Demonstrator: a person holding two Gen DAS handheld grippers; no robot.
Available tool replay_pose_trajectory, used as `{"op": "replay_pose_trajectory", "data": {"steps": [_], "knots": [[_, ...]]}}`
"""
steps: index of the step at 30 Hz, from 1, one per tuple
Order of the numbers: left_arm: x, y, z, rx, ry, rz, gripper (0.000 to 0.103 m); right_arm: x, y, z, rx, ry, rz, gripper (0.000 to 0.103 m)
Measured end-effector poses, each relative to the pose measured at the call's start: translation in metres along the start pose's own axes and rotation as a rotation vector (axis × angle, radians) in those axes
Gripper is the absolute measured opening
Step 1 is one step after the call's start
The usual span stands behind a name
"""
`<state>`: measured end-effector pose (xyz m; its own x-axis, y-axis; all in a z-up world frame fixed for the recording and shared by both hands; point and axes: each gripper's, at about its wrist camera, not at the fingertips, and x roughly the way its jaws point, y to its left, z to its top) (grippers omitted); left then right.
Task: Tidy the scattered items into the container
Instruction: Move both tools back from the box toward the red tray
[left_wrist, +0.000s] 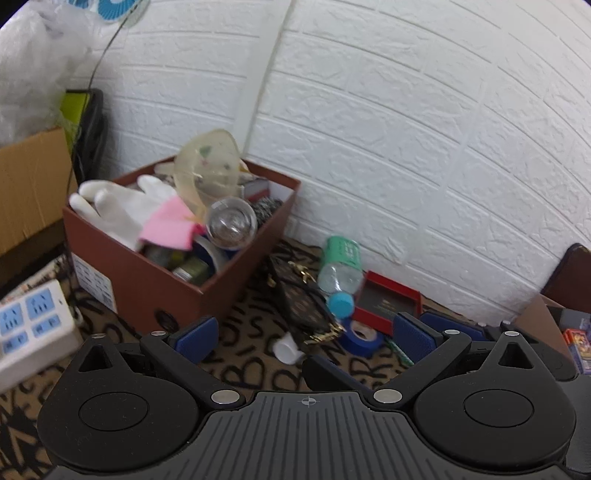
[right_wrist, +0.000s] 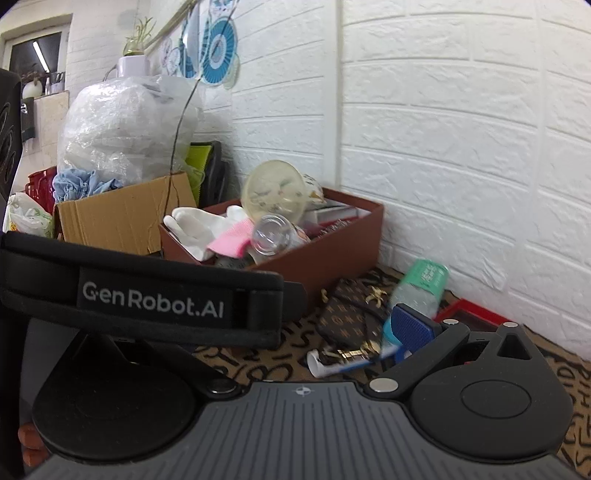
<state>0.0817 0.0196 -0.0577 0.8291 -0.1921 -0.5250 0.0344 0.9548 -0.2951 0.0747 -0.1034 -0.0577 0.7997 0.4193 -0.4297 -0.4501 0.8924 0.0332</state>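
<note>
Against the wall on the lettered mat (left_wrist: 255, 369), one brown box (left_wrist: 147, 280) crammed full, one green-labelled bottle (left_wrist: 338, 275), one blue tape roll (left_wrist: 360, 338), strap (right_wrist: 147, 299) reading "GenRobot.AI", left gripper (left_wrist: 303, 334) spread empty, right gripper (right_wrist: 295, 332) jaw state unclear.

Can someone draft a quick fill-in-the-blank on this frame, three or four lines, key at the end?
1. The plastic bottle lying by the wall has a cap coloured ____.
2. The white glove hangs over the rim of the ____ box.
3. The roll of blue tape lies on the mat, ____ the box.
4. The left tongs are ____, holding nothing.

Missing words: blue; brown; outside; open
</note>
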Motion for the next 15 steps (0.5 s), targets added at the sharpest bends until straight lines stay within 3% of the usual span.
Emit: {"op": "replay_pose_trajectory", "data": {"steps": [15], "knots": [[0.046, -0.039, -0.047, -0.017, 0.115, -0.078, 0.103, -0.024, -0.062, -0.066, 0.149, 0.024, -0.096, 0.103]]}}
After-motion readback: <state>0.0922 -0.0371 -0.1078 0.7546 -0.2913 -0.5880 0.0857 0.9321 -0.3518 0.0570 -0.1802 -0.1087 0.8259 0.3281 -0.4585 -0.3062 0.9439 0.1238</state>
